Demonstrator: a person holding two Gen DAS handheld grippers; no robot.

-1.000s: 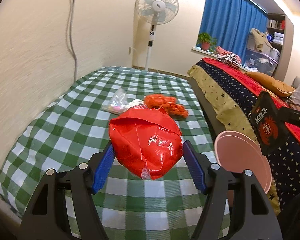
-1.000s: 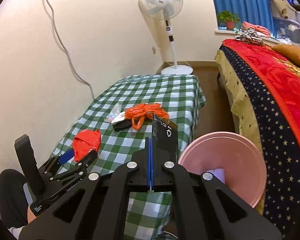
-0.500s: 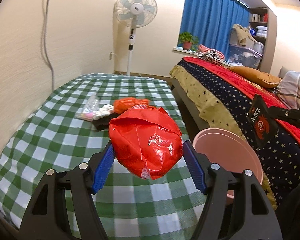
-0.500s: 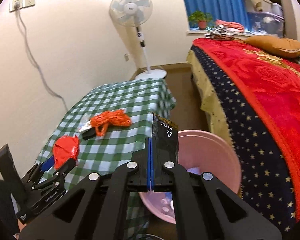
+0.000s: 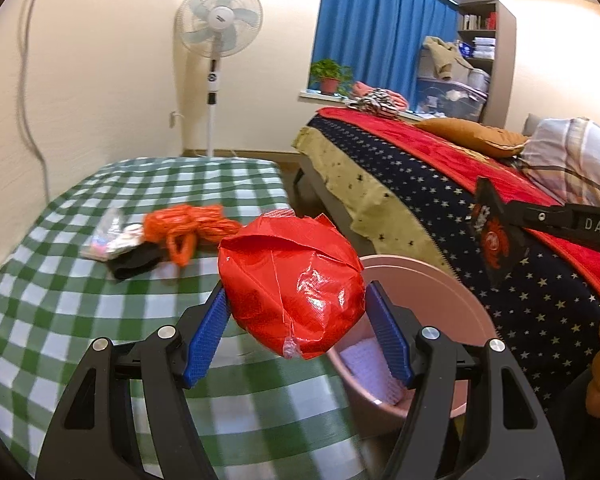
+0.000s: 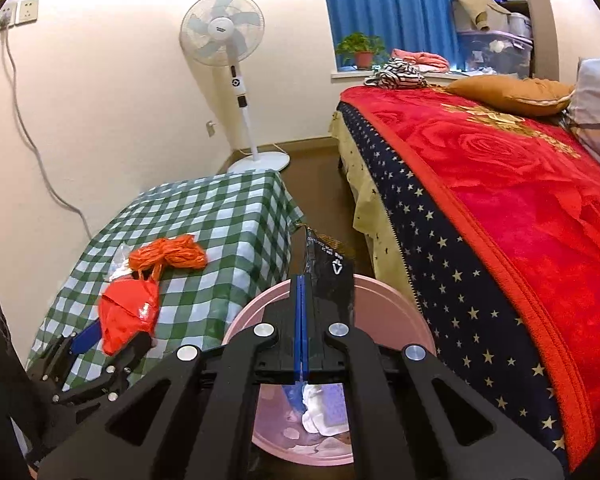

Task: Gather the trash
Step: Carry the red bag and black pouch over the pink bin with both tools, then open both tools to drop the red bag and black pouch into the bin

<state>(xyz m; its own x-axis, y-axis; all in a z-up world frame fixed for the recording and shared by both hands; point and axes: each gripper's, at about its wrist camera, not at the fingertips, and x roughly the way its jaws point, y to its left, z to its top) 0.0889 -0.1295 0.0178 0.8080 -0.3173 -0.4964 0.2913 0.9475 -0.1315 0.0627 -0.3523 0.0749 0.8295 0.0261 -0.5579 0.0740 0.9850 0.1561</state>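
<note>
My left gripper (image 5: 296, 328) is shut on a crumpled red plastic bag (image 5: 292, 284) and holds it in the air at the table's right edge, beside the pink bin (image 5: 452, 300). The bag also shows in the right wrist view (image 6: 128, 316). My right gripper (image 6: 301, 312) is shut on a flat black packet (image 6: 332, 280) above the pink bin (image 6: 396, 304), which holds white and bluish scraps. The packet shows in the left wrist view (image 5: 494, 240). Orange string (image 5: 192, 224), a clear wrapper (image 5: 108, 240) and a black item (image 5: 136, 264) lie on the green checked table (image 5: 60, 312).
A bed with a red and star-patterned blanket (image 6: 500, 200) stands right of the bin. A standing fan (image 6: 236, 60) is by the far wall. A cable (image 6: 32, 140) hangs down the wall from a socket left of the table.
My left gripper has carried the red bag rightward, from over the table to its edge by the bin. My right gripper has moved the black packet over the bin.
</note>
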